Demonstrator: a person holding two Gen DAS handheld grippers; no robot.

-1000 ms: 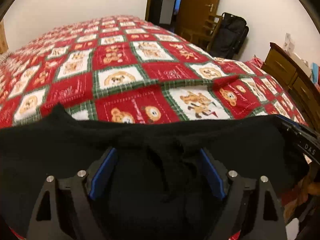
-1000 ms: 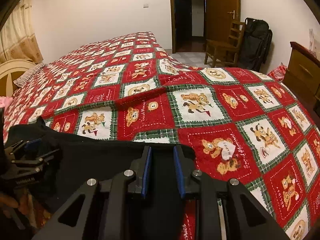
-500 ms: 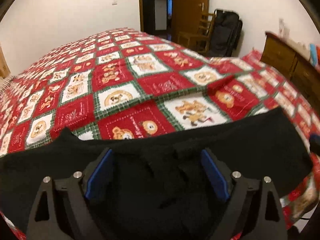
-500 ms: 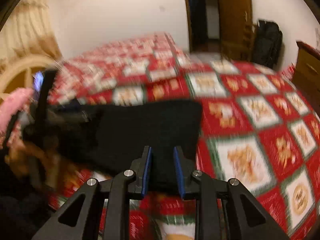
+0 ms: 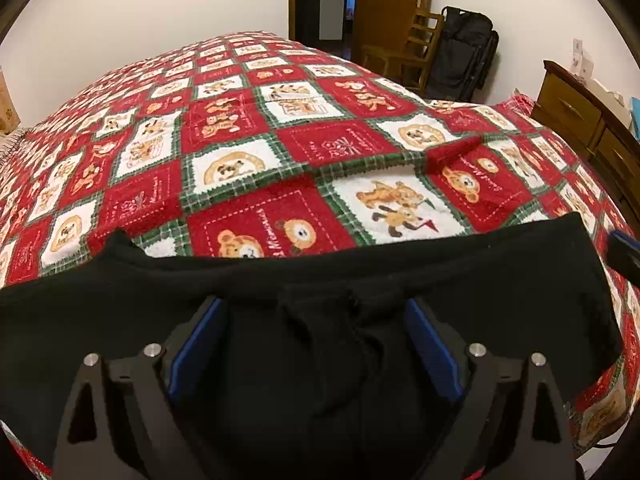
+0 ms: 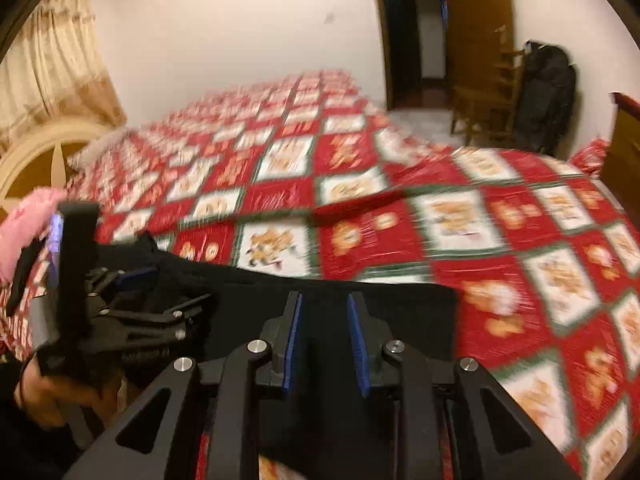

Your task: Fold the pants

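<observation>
Black pants lie flat across the near edge of the bed, waistband and drawstring in the middle. My left gripper hovers over the waistband with its blue-padded jaws wide apart and nothing between them. The pants also show in the right wrist view, where my right gripper is over their right end, jaws a little apart, no cloth pinched. The left gripper shows there at the left. The right gripper's tip shows at the right edge of the left wrist view.
A red, white and green bear-pattern blanket covers the bed. A wooden dresser stands to the right. A wooden chair and a black bag stand by the door. A pink cloth lies at the left.
My right gripper has opened a little, pulled away from the pants' right end and swung about; its view is blurred. My left gripper has stayed open over the waistband.
</observation>
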